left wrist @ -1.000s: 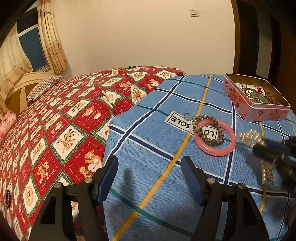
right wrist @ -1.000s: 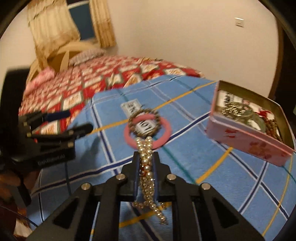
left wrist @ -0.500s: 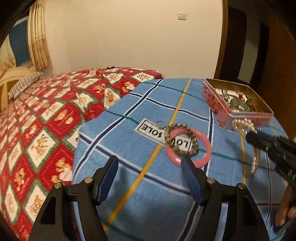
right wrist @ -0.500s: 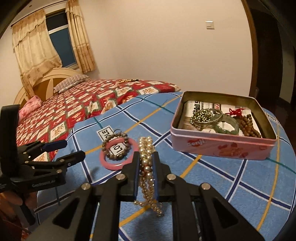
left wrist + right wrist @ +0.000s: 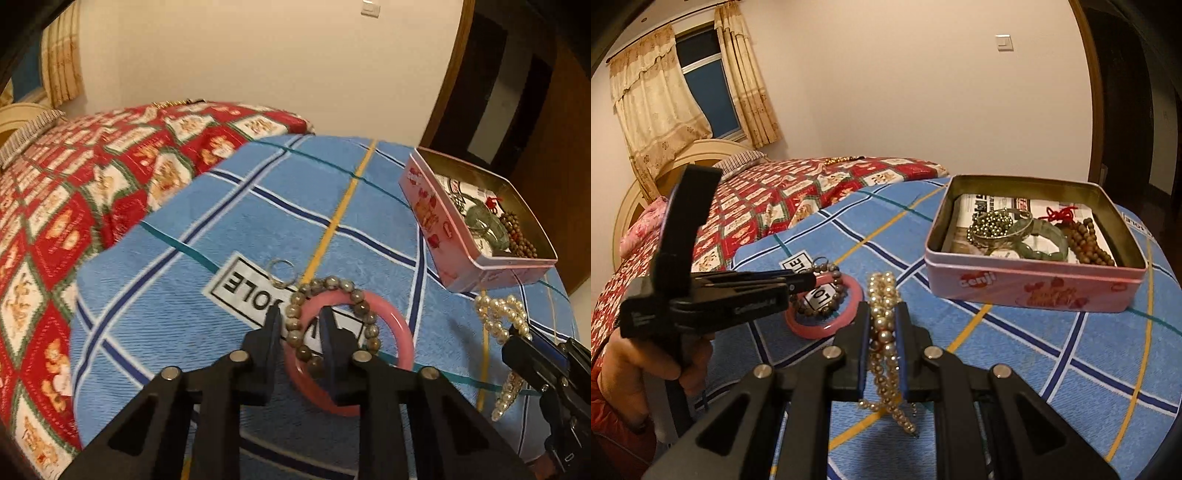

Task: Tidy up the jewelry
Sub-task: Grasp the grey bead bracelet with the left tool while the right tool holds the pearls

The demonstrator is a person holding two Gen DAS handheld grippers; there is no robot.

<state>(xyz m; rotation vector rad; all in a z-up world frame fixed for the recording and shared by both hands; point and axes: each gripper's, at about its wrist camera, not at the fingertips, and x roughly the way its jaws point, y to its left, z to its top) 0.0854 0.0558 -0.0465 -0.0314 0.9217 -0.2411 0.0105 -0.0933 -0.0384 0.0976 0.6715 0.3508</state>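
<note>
A pink bangle (image 5: 399,332) lies on the blue checked cloth (image 5: 258,206) with a grey-brown bead bracelet (image 5: 332,282) resting across it. My left gripper (image 5: 300,310) points down at their left side. Its jaws are closing, and the bracelet's beads and the bangle's rim sit between the pads, which touch them. Seen from the right wrist, the left gripper (image 5: 812,283) reaches the bracelet (image 5: 827,308) from the left. My right gripper (image 5: 882,308) is shut on a pearl strand (image 5: 882,291) that hangs below it, in front of the pink tin (image 5: 1034,291).
The open pink tin (image 5: 436,218) holds a green bangle, brown beads, gold beads and a red cord. A small metal ring (image 5: 282,267) lies beside the bracelet. A bed with a red patterned quilt (image 5: 92,184) borders the cloth on the left. A person's hand (image 5: 646,362) grips the left handle.
My left gripper has moved forward and down onto the bangle and bracelet, and its jaws have gone from wide apart to close around them. The right gripper still holds the pearls, slightly turned.
</note>
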